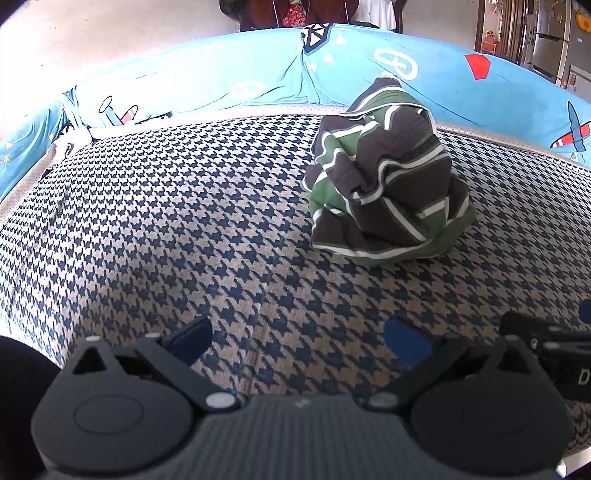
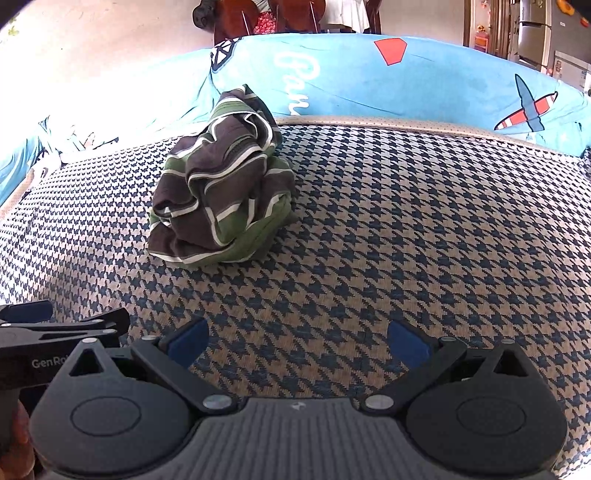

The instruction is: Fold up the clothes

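The striped garment [image 1: 388, 177] is lying crumpled in a loose heap on the houndstooth seat cover [image 1: 184, 221], towards the back of the seat, close to the blue printed backrest [image 1: 258, 77]. Its brown, green and white bands are running every way through the folds, and one end is rising up against the backrest behind it. I am touching none of it.

From my left wrist camera the heap is sitting ahead and to the right. From my right wrist camera the same garment [image 2: 221, 184] is sitting ahead and to the left, so it is lying between my two lines of sight.

My left gripper [image 1: 299, 341] is hovering low over bare seat cover, its blue-padded fingers [image 1: 408, 341] spread wide with nothing between them. My right gripper [image 2: 297, 341] is doing the same over the cover [image 2: 406, 221], fingers [image 2: 188, 339] wide apart and empty.

Each view is catching the other tool at its edge. The left view is showing the dark body of my right gripper at its right border. The right view is showing my left gripper [image 2: 26, 314] at its left border, with part of a brand name readable on it.

Only the left view is showing the airplane print on the far left cushion [image 1: 118, 110]. The right view is washing that corner out in glare, but is showing white script lettering [image 2: 295, 70] on the backrest [image 2: 424, 85]. Both are showing a steel fridge [image 1: 550, 33] at the upper right.
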Motion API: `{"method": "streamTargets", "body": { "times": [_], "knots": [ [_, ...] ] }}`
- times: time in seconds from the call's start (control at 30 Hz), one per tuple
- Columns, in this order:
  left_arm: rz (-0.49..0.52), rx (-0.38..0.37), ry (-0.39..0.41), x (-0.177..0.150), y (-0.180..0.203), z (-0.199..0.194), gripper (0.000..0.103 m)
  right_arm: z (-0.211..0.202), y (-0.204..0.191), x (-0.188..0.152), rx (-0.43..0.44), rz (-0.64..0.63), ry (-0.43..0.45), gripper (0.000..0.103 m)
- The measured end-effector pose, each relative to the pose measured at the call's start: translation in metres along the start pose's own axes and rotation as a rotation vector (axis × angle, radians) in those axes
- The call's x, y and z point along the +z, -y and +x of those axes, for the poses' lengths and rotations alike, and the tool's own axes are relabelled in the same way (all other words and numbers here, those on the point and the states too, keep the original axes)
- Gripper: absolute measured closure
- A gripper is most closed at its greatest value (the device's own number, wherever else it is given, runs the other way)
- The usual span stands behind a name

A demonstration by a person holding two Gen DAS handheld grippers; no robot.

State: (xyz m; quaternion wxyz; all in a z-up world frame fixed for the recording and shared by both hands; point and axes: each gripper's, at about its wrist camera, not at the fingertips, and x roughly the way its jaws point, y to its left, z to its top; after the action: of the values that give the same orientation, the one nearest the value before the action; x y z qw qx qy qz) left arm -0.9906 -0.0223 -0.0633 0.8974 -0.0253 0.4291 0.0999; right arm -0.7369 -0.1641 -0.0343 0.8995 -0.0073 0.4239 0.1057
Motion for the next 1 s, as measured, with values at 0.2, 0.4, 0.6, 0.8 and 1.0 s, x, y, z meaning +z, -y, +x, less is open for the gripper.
{"method": "streamTargets", "body": {
  "times": [0.2, 0.4, 0.6, 0.8, 1.0],
  "knots": [
    [-0.007, 0.004, -0.003, -0.025, 0.009, -0.024, 0.000, 0.001, 0.000, 0.000, -0.001, -0.002, -0.001, 0.000],
    [-0.011, 0.005, -0.007, 0.056, 0.019, 0.020, 0.000, 0.001, -0.001, 0.000, 0.001, -0.003, 0.000, 0.000],
    [-0.004, 0.008, -0.001, 0.181, 0.018, 0.100, 0.000, 0.001, -0.001, -0.001, -0.003, -0.003, 0.001, 0.000],
    [-0.008, 0.004, -0.001, 0.202, 0.023, 0.116, 0.000, 0.002, -0.001, -0.001, -0.004, -0.004, 0.001, 0.000],
    [-0.008, 0.005, 0.005, 0.205, 0.027, 0.115, 0.000, 0.001, -0.001, -0.001, -0.005, -0.002, 0.003, 0.000]
  ]
}}
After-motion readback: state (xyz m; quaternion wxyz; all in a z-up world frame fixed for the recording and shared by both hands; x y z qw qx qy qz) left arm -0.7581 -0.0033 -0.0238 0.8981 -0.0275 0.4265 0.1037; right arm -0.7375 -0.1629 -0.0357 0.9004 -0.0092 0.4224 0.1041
